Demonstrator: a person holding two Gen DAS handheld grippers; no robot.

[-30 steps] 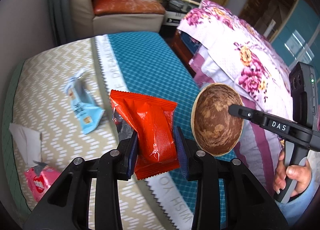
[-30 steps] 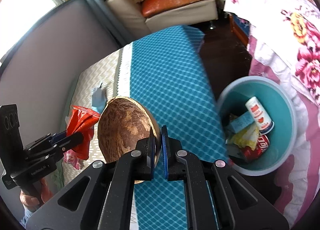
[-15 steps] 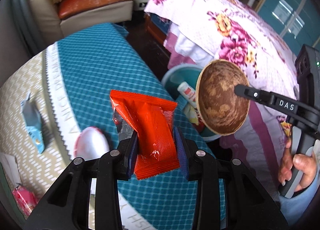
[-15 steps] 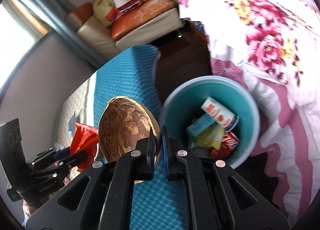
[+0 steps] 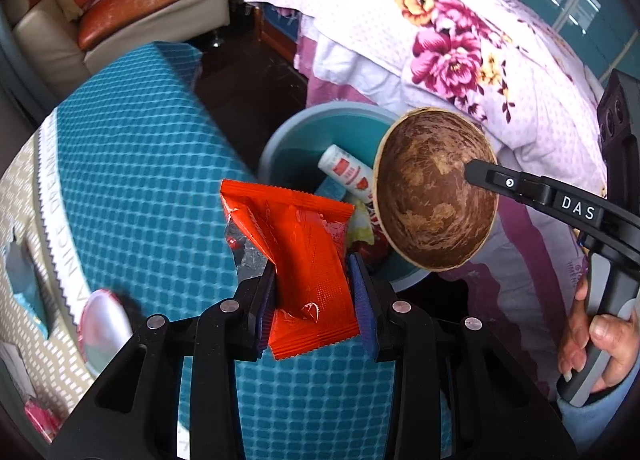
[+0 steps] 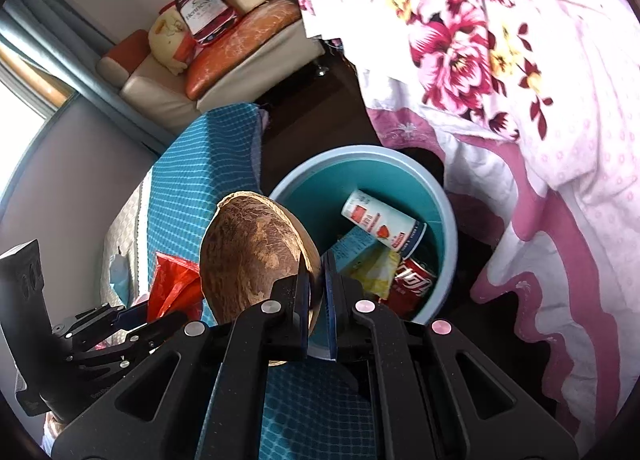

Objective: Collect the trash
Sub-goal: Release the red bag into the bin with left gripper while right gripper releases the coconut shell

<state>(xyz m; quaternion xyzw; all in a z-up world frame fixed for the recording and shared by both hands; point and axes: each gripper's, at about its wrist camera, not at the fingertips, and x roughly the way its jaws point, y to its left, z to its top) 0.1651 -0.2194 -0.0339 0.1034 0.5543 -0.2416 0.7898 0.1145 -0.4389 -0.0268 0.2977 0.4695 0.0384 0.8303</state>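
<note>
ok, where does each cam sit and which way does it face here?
Left wrist: on the left tool, looking down its fingers past the red wrapper it grips to the bin; the right hand shows.
Right wrist: on the right tool, looking down over the coconut shell it pinches into the bin; no hand is clear.
Shared: bin, shell, wrapper, blue cloth, each other's tool.

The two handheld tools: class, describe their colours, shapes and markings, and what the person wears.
The left tool is a black plastic frame with silver rivets and ribbed blue pads. The right tool matches it; its finger is marked "DAS" in white, above a grey pistol-style handle. A light blue sleeve shows below.
</note>
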